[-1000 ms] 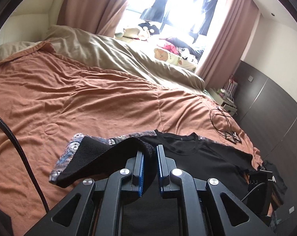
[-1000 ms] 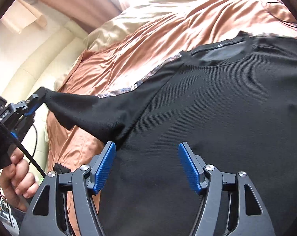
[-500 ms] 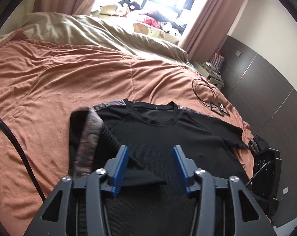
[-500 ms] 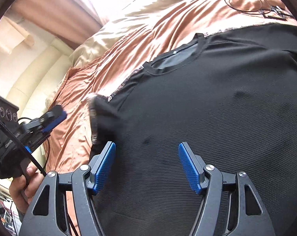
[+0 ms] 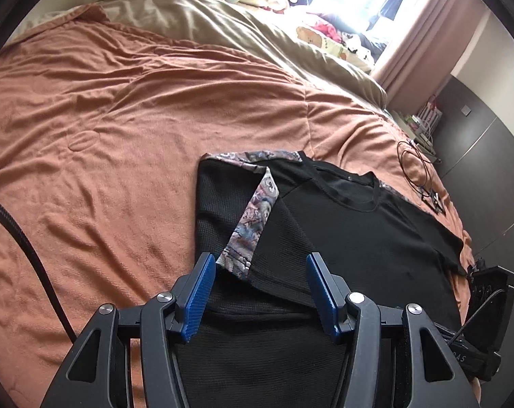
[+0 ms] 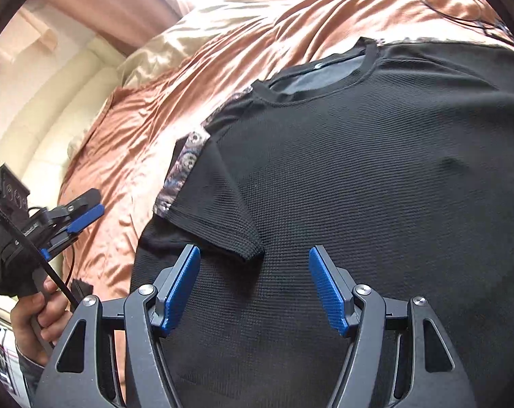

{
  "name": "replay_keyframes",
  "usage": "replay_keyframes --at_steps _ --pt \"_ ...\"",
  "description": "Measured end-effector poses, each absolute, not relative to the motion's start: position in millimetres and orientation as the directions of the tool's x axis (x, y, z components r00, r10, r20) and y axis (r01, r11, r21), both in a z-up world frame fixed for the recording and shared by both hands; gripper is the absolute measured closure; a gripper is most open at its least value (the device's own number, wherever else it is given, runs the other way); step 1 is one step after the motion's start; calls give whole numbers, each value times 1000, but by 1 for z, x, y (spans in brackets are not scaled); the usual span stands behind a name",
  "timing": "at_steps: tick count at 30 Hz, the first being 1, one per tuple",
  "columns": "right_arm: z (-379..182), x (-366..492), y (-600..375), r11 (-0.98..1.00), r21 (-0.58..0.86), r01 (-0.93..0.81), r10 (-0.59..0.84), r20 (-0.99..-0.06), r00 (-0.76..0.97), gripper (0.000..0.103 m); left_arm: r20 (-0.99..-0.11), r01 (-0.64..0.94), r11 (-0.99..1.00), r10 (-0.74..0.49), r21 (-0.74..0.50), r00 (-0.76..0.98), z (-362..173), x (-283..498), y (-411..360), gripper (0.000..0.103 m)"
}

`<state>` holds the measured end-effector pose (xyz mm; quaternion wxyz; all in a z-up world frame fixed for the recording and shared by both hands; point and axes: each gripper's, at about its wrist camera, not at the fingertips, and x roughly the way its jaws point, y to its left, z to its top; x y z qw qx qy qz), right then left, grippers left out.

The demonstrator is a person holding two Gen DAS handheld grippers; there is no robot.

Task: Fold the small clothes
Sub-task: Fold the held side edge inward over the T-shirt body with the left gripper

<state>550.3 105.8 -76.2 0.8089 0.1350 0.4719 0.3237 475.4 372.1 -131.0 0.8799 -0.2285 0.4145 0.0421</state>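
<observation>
Black t-shirt (image 5: 359,238) lies flat on the bed (image 5: 121,119), one sleeve (image 5: 257,224) folded inward. Left claw (image 5: 257,292) and right claw (image 6: 253,285) both gape, holding nothing. Likely next: fold the opposite sleeve.

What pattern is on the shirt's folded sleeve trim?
The trim is a muted floral print in grey, pink and blue, clearest in the left wrist view.

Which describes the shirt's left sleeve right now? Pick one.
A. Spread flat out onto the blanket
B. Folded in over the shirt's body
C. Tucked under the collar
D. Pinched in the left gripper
B: the sleeve lies folded across the shirt, its patterned strip facing up, while the left gripper is open with nothing between its pads.
</observation>
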Motion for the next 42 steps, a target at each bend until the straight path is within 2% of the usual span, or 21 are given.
replay_keyframes --at_steps 2,4,8,11,13,16,19,21,24,27,29,31,42 --pt "-81 554 114 756 514 -405 646 -686 335 38 -756 -263 890 -126 -372 643 -142 482 373 46" --pt "-87 559 121 751 518 -410 650 -691 317 47 -760 -262 888 -136 -378 635 -151 487 373 46" --pt "-97 567 132 746 520 -415 651 -701 292 53 -771 -264 884 -151 -386 619 -168 496 374 47" --pt "-102 574 138 746 517 -419 650 -704 287 68 -781 -270 881 -159 -388 604 -180 502 375 47" --pt "-105 575 141 740 522 -424 654 -703 277 86 -787 -276 878 -163 -391 595 -186 506 375 50" --pt "-109 575 141 711 562 -423 685 -690 233 92 -792 -281 878 -160 -387 589 -190 510 375 53" --pt "-113 575 137 700 584 -411 699 -680 222 92 -795 -277 882 -159 -380 585 -191 513 373 65" --pt "-114 575 134 704 584 -405 696 -681 227 91 -801 -276 883 -164 -379 575 -193 516 372 84" --pt "-112 575 126 715 578 -393 686 -689 235 89 -799 -261 890 -165 -373 579 -190 519 367 89" --pt "-106 573 116 728 565 -387 674 -695 252 82 -783 -229 900 -170 -370 599 -180 522 357 90" --pt "-102 571 109 740 552 -383 662 -698 274 69 -770 -208 900 -188 -384 609 -174 526 350 90" --pt "-97 568 97 749 550 -370 657 -690 304 50 -763 -188 902 -201 -389 614 -168 532 341 91" --pt "-83 558 33 777 564 -279 629 -677 383 49 -732 -90 916 -251 -392 634 -141 582 283 90"
